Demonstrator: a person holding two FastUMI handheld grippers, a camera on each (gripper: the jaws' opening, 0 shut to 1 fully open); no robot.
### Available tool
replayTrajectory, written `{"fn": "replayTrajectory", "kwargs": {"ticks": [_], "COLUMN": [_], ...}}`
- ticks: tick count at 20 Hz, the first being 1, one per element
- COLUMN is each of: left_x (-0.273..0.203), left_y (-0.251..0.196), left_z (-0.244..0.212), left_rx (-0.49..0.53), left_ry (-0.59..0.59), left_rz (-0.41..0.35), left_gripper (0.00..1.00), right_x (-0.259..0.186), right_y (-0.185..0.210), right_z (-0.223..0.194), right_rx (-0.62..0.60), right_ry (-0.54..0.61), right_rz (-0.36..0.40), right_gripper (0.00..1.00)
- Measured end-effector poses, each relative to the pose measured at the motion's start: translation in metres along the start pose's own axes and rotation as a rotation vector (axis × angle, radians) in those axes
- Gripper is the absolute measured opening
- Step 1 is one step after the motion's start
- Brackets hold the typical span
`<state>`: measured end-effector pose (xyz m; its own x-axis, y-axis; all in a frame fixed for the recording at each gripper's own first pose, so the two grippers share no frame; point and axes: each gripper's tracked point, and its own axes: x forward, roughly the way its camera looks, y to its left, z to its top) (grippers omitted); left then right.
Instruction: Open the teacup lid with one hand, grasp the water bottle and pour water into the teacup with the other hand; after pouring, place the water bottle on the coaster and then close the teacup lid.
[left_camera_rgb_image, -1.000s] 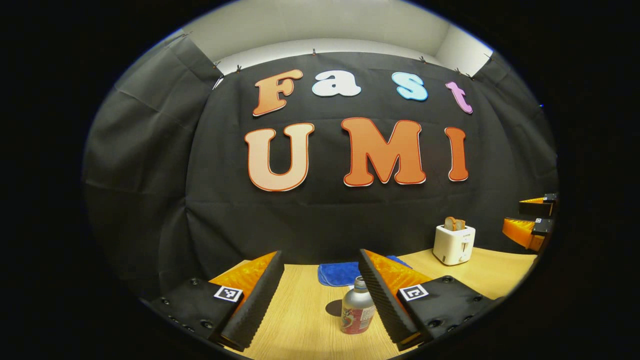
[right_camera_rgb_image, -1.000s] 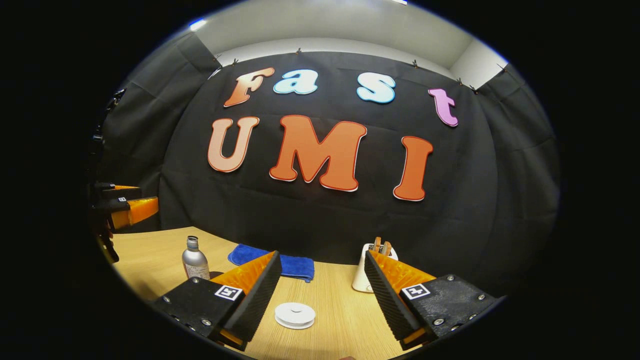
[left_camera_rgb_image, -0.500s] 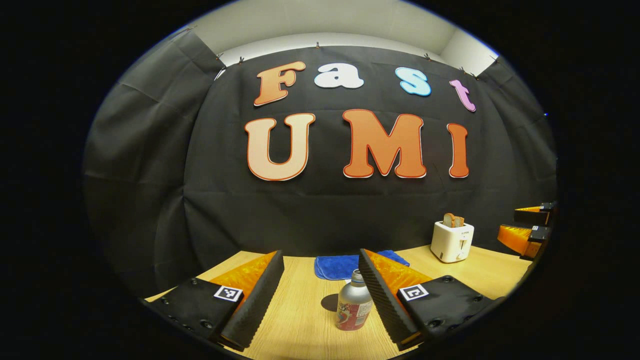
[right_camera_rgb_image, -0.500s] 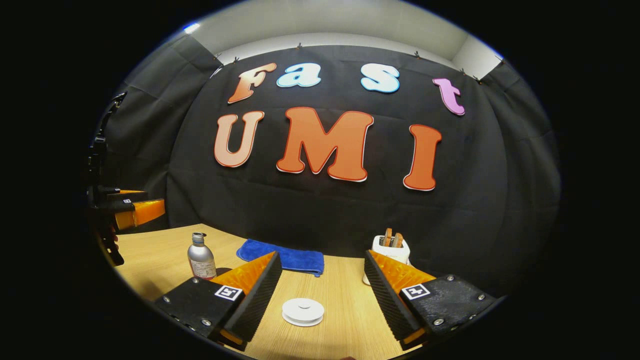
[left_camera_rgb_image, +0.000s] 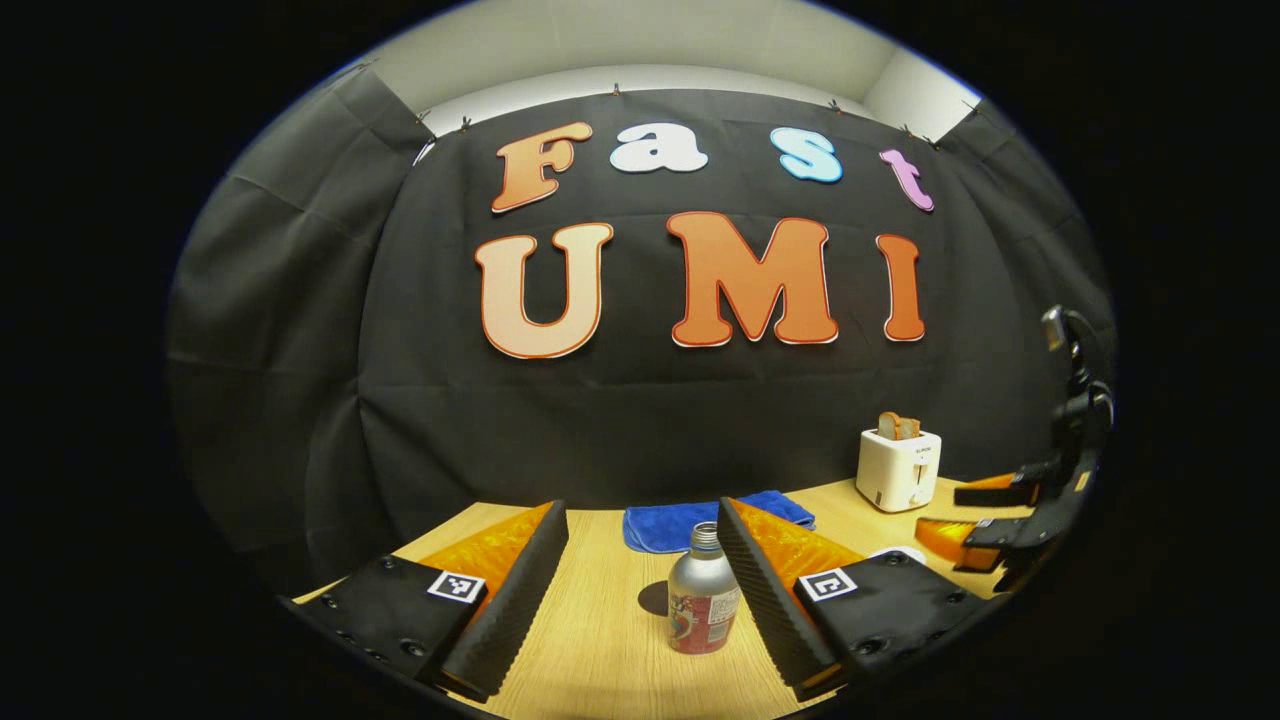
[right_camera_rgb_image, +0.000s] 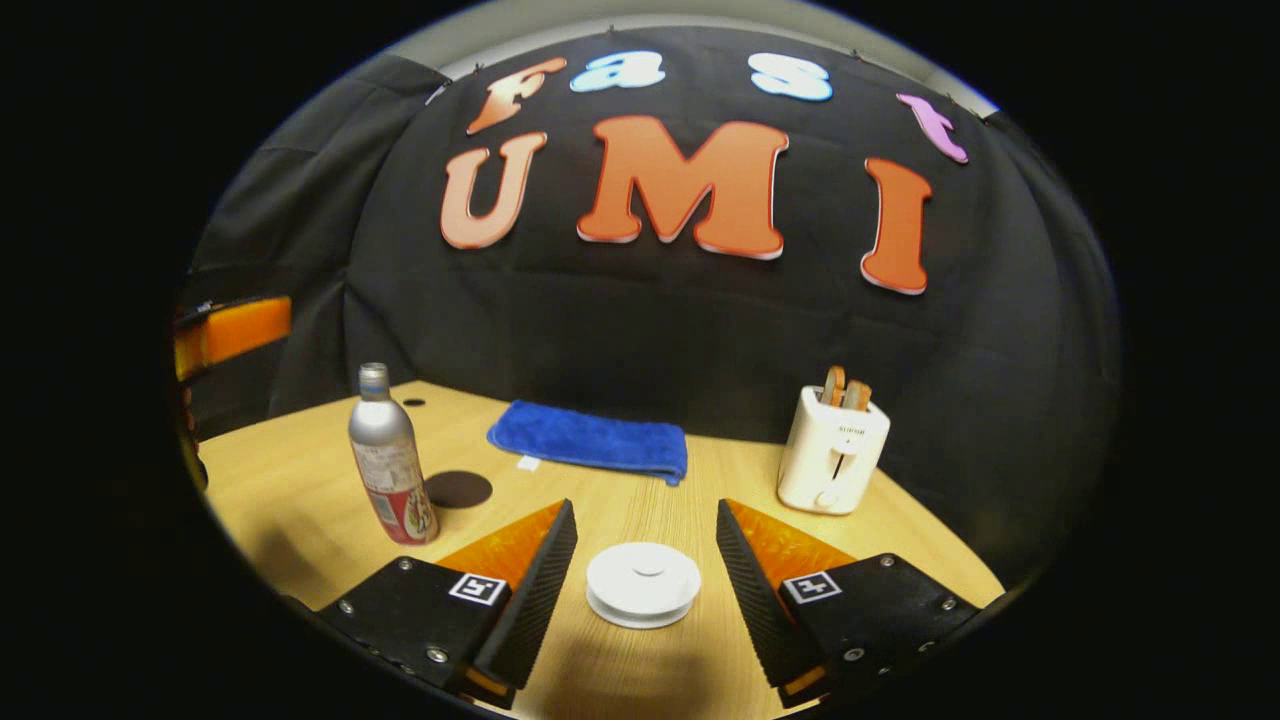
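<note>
the right gripper (right_camera_rgb_image: 640, 590) has its jaws spread wide with nothing between the pads, and the teacup lid (right_camera_rgb_image: 643, 583), a flat white disc with a small central knob, sits on the table (right_camera_rgb_image: 300, 500) squarely in the gap between the two fingers, just ahead of the tips. taking that lid as the landmark: the water bottle (right_camera_rgb_image: 388, 458) stands upright well to its left, the dark round coaster (right_camera_rgb_image: 458, 489) lies just right of the bottle's foot, between bottle and lid, the blue cloth (right_camera_rgb_image: 590, 440) is behind it, and the toaster (right_camera_rgb_image: 832, 450) is behind and to its right.

the left gripper (left_camera_rgb_image: 640, 590) is likewise wide open and empty; in the left gripper view the bottle (left_camera_rgb_image: 702, 603) stands with its long axis vertical, in the gap but close against the right-hand finger (whether it touches cannot be told).

so each hand looks already lined up on its own thing: the right is nearer the lid, the left nearer the bottle. the lid grasp probably turns on dropping straight down and closing on the lid's rim or knob.
</note>
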<state>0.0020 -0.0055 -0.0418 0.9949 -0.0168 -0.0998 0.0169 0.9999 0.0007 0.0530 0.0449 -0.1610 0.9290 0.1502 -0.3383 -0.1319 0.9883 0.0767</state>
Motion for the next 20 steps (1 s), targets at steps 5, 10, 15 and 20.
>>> {"fn": "replayTrajectory", "kwargs": {"ticks": [5, 10, 15, 20], "left_x": [-0.002, -0.003, -0.001, 0.0], "left_y": [0.004, 0.007, 0.01, 0.007], "left_z": [-0.005, -0.012, -0.02, -0.025], "left_rx": [0.02, 0.023, 0.024, 0.021], "left_ry": [0.021, 0.038, 0.058, 0.066], "left_rz": [0.015, 0.021, 0.021, 0.01], "left_gripper": [0.98, 0.98, 0.98, 0.98], "right_x": [0.027, 0.041, 0.047, 0.049], "right_y": [0.0, -0.002, -0.002, -0.001], "right_z": [-0.036, -0.042, -0.042, -0.039], "right_rx": [0.065, 0.052, 0.047, -0.008], "right_ry": [0.096, 0.102, 0.098, 0.091], "right_rz": [0.012, 0.007, 0.011, -0.003], "right_gripper": [0.73, 0.6, 0.48, 0.28]}}
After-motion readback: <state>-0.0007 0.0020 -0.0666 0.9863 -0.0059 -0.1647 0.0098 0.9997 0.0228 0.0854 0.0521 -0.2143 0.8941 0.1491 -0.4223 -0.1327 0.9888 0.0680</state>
